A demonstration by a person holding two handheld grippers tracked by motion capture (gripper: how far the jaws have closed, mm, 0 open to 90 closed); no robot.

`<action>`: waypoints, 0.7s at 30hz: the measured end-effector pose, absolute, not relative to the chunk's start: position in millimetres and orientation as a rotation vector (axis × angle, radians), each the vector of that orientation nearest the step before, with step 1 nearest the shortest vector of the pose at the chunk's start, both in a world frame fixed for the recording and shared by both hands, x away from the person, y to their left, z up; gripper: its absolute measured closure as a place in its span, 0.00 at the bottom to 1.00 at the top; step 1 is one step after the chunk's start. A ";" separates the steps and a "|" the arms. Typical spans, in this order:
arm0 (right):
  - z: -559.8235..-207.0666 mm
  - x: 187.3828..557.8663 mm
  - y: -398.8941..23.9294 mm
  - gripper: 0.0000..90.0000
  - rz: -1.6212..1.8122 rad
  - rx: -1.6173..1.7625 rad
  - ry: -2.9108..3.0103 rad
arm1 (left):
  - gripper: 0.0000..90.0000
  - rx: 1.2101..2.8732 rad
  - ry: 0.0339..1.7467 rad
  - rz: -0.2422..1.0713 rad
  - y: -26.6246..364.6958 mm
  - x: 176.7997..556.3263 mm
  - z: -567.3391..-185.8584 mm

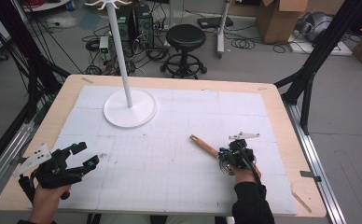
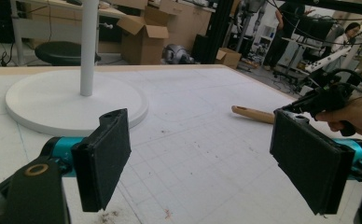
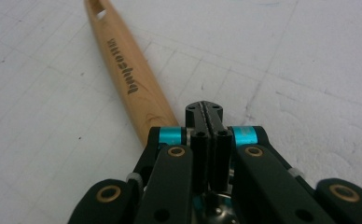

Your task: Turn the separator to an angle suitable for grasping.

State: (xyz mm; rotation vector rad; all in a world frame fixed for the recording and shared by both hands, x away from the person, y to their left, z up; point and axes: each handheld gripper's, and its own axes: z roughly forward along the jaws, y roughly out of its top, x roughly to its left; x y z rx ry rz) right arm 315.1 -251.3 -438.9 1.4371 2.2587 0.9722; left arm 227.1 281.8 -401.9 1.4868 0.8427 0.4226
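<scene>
My right claw (image 1: pixel 226 157) sits on the table (image 1: pixel 281 140) to the right of the white coat stand (image 1: pixel 129 108), nearer to me than its round base and well apart from it. Its jaws are pressed together, and in the right gripper view they meet flat with no gap, something metal showing just beneath them (image 3: pixel 209 122). The wooden handle (image 1: pixel 204 145) lies on the white mat, pointing from my right claw up and leftward toward the stand's base; the handle's near end runs in under the claw's left side (image 3: pixel 125 65), and I cannot tell whether the jaws actually pinch any part of the utensil. The far end of the handle has a hanging hole and dark lettering along its length. My left claw (image 1: pixel 87 156) is held to the left of the stand, closer to me than the base, with both padded jaws spread wide and nothing between them (image 2: pixel 206 161); across that gap I see the stand's base and the handle beyond
</scene>
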 end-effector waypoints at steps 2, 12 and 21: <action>-439.1 313.7 -251.0 0.99 0.979 1.436 2.260 | 0.23 1.490 0.841 0.422 281.6 227.0 -401.8; -426.7 296.1 -267.5 0.97 1.119 1.427 2.112 | 0.23 1.466 0.844 0.407 284.8 227.2 -401.8; -398.5 242.4 -303.9 0.30 1.361 1.283 1.858 | 0.23 1.463 0.830 0.414 283.7 226.3 -400.1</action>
